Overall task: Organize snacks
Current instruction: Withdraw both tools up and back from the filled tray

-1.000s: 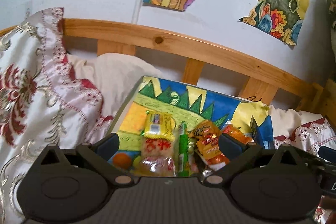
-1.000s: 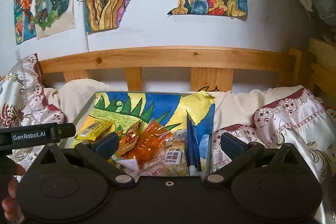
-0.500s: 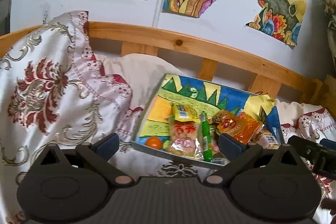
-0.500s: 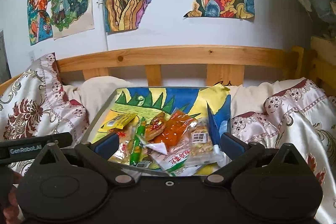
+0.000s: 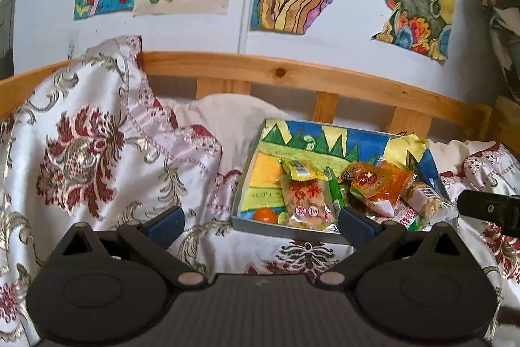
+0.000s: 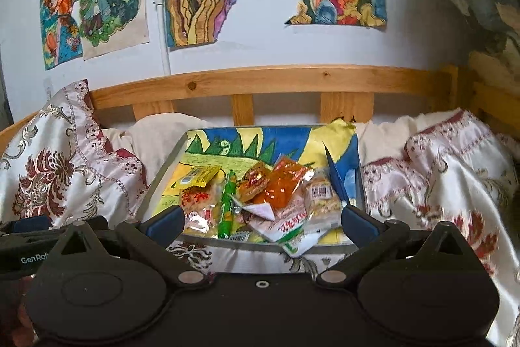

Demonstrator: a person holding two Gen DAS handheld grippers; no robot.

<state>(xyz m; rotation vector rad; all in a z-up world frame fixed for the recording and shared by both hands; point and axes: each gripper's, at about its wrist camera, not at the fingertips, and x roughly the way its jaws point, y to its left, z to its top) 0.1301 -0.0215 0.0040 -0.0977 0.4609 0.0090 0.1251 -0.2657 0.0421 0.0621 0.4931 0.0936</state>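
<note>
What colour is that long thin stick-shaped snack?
Green stick snack, clearest in the right wrist view.

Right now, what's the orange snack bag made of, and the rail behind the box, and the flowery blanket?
The orange snack bag looks like thin, glossy plastic film: it crinkles and catches light. The rail looks like pale, smooth-finished wood, with knots and grain showing. The flowery blanket seems a satiny woven fabric, shiny, with folds and raised-looking red and gold patterns, though the exact fibre is unclear.

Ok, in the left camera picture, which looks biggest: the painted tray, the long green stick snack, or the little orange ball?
Biggest to smallest, as they look in that view:
1. Painted tray
2. Long green stick snack
3. Little round orange ball
All three sit together, so nearness to the camera hardly changes the order.
</note>
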